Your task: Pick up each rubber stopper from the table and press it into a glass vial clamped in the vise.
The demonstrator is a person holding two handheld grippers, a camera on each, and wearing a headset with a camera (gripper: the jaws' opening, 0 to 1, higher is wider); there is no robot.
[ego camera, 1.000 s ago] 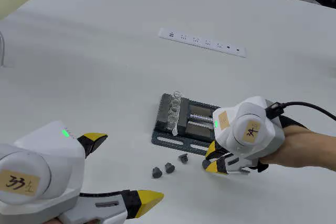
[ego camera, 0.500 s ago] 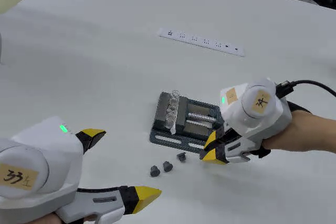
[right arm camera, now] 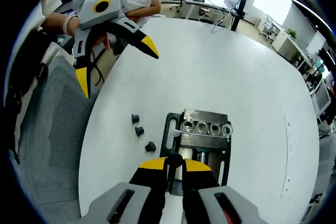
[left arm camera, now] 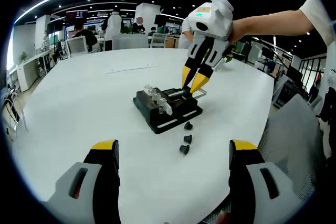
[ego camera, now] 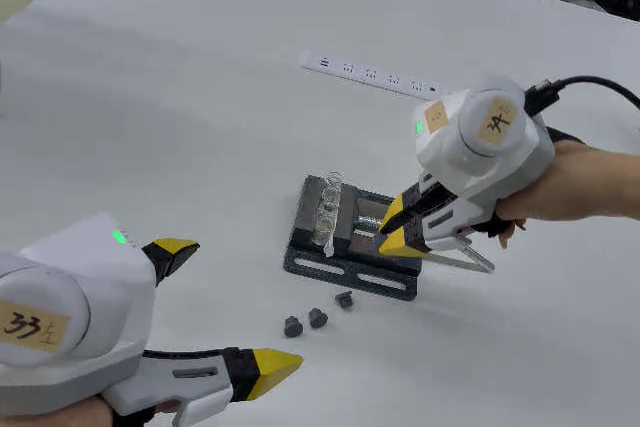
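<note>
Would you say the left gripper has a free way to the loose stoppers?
Probably yes: the left gripper, jaws open, faces the stoppers across bare table, and the right gripper hangs beyond them over the vise.

Three stoppers (ego camera: 317, 318) lie on the table (ego camera: 150, 97) before the vise (ego camera: 350, 252) holding vials (ego camera: 329, 209), power strip (ego camera: 385, 79) behind.

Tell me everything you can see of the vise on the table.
The vise is small, black and metal-looking, with a slotted base flat on the white table, a silver screw and a thin handle bar. Its jaws clamp four clear glass vials upright in a row. Three stoppers lie nearby, apart from it.
</note>
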